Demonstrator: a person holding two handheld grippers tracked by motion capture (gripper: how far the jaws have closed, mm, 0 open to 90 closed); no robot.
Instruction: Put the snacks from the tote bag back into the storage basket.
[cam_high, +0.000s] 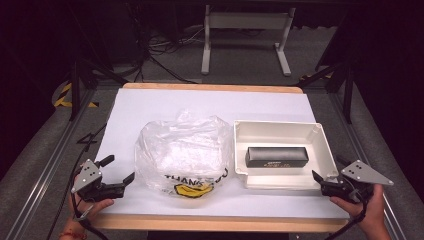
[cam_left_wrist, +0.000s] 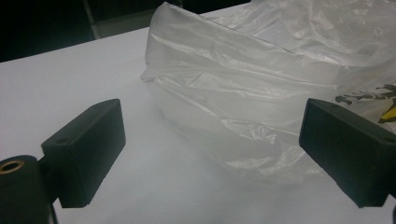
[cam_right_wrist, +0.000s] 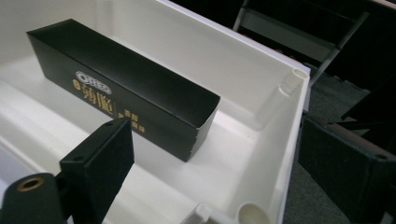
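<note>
- The black box (cam_high: 276, 156) lies flat in the white tray (cam_high: 280, 131), right of the bag (cam_high: 182, 150) on the table (cam_high: 150, 102).
- Right gripper (cam_right_wrist: 210, 163) is released, empty; its jaws straddle the tray's corner, one inside and one outside the wall. Closing here would likely clamp the rim or shove the tray.
- The box's glossy sides could slip from a shallow pinch.
- Left gripper (cam_left_wrist: 212, 149) is released, empty, just beside the bag; the loose film may bunch or slide when grabbed.
- The tray wall stands between the right gripper and the box.

White table (cam_high: 150, 107): plastic bag (cam_high: 182, 150), tray (cam_high: 280, 132) (boxed, apparently).
</note>
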